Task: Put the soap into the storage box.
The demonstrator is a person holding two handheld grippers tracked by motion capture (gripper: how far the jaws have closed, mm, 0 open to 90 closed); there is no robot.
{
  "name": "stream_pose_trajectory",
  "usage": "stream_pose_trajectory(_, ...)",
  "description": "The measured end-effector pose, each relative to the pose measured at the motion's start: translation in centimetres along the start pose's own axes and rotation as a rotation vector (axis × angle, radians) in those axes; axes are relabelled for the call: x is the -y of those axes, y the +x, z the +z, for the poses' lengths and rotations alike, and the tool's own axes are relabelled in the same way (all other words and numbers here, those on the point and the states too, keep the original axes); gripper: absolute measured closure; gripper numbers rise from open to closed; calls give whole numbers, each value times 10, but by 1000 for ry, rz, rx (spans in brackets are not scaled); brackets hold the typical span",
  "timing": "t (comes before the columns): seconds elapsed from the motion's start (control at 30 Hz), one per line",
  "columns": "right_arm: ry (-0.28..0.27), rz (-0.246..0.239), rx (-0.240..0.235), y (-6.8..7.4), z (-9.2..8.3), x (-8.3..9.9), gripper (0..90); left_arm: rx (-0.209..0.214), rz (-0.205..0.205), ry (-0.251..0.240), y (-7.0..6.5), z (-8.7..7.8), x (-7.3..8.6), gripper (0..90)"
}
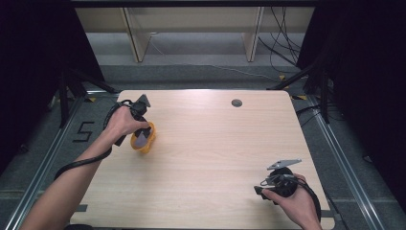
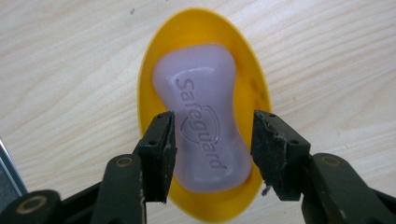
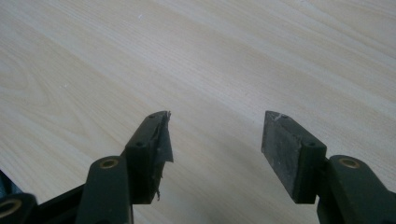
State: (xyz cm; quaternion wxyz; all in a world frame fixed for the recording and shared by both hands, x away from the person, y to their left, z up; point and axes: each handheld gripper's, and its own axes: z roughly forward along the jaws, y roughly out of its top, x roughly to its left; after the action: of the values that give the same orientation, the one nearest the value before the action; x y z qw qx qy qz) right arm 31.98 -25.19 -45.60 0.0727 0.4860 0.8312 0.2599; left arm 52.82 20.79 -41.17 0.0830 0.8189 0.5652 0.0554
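A pale wooden table (image 1: 210, 158) carries the scene, and every place here is read from the yellow oval soap dish (image 2: 149, 70) lying on the table's left half, nearer its far edge than the person's side. In the dish lies a pale lilac bar of soap (image 2: 201, 93), waisted in the middle and stamped with a brand name, lengthwise along the dish and inside its rim. Directly above the dish hangs the left gripper (image 2: 212, 140), pointed down at it, its jaws parted and standing either side of the bar's near end: the left jaw looks to touch or nearly touch the soap's flank, while the right jaw stands a little apart from it with a strip of yellow showing between. Well away from the dish, toward the table's near right corner, the right gripper (image 3: 215, 135) rests low over bare wood with its jaws spread wide and nothing between them. The step in hand appears to be the grasp itself, the tongs set around the bar but not yet closed on it. The next move likely calls for a squeeze across the waist, firm enough that the smooth, rounded soap does not slip out, then a straight lift so the light dish is not dragged along.
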Motion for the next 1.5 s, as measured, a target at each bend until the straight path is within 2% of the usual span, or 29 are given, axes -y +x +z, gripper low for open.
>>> stream_pose_trajectory(0.1, -2, -2, 0, 0, 0, 0, 420, 5, -2, -82, -3, -7, 9, 500)
stream_pose_trajectory(0.13, -4, -1, 0, 0, 0, 0, 420, 0, 41, -100, 0, -10, 13, 500)
stream_pose_trajectory(0.17, -3, -16, 1, -1, -1, 0, 420, 22, 60, -133, 0, -12, 17, 500)
stream_pose_trajectory(0.2, -5, -12, 0, -1, -1, 0, 420, 13, 31, -190, -3, -12, 23, 500)
stream_pose_trajectory(0.23, -8, -8, 1, 0, 0, 0, 420, 7, 45, -218, -3, -15, 27, 500)
stream_pose_trajectory(0.27, -14, -26, 1, -2, 0, 0, 420, -11, 106, -219, 0, -20, 31, 505)
stream_pose_trajectory(0.37, -14, -30, 1, -1, 0, 0, 420, 3, 97, -277, -2, -27, 46, 521)
stream_pose_trajectory(0.43, -14, -23, 0, -1, 1, 0, 420, -6, 118, -297, -3, -32, 56, 520)
stream_pose_trajectory(0.5, -5, -14, -1, 0, 0, 0, 420, 15, 143, -307, -4, -34, 67, 519)
stream_pose_trajectory(0.6, -6, -15, -1, 0, 0, 0, 420, 48, 150, -341, -5, -36, 84, 505)
stream_pose_trajectory(0.67, -7, -16, -1, 0, 1, 0, 420, 67, 160, -391, -4, -37, 95, 522)
stream_pose_trajectory(0.73, -10, -22, -3, 0, 1, 0, 420, 50, 194, -467, -4, -37, 109, 518)
stream_pose_trajectory(0.87, 2, -10, -2, 1, 0, 0, 420, 60, 167, -531, -3, -33, 132, 465)
stream_pose_trajectory(0.9, -9, -23, -2, 0, 1, 0, 420, 58, 155, -551, -3, -31, 139, 460)
stream_pose_trajectory(0.97, -11, -14, 1, 1, 0, 0, 420, 39, 159, -586, -1, -27, 154, 453)
stream_pose_trajectory(1.03, -18, -17, 0, 0, 0, 0, 420, 25, 142, -654, -1, -20, 170, 442)
stream_pose_trajectory(1.07, -13, -6, 0, 1, -1, 0, 420, 17, 149, -655, 0, -16, 178, 437)
stream_pose_trajectory(1.1, -14, -7, 0, 1, 0, 0, 420, 19, 132, -672, -1, -10, 186, 437)
stream_pose_trajectory(1.13, -23, -25, 1, 0, 1, 0, 420, 13, 136, -664, 0, -5, 195, 434)
stream_pose_trajectory(1.17, -17, -15, 2, 0, 0, 0, 420, 29, 99, -696, -3, 2, 203, 429)
stream_pose_trajectory(1.2, -27, -37, 2, -1, 1, 0, 420, 38, 82, -708, -3, 8, 211, 423)
stream_pose_trajectory(1.3, -19, -17, 3, 2, 0, 0, 421, 71, 26, -760, -3, 23, 232, 409)
stream_pose_trajectory(1.33, -32, -25, 3, 2, 1, 0, 421, 70, 19, -755, -3, 25, 237, 405)
stream_pose_trajectory(1.4, -45, -31, 1, 3, 1, -1, 423, 83, 14, -775, -5, 27, 244, 375)
stream_pose_trajectory(1.47, -51, -28, 3, 3, 1, -1, 424, 86, 15, -776, -6, 29, 246, 359)
stream_pose_trajectory(1.5, -55, -23, 3, 4, 1, -1, 425, 103, 11, -777, -7, 30, 245, 337)
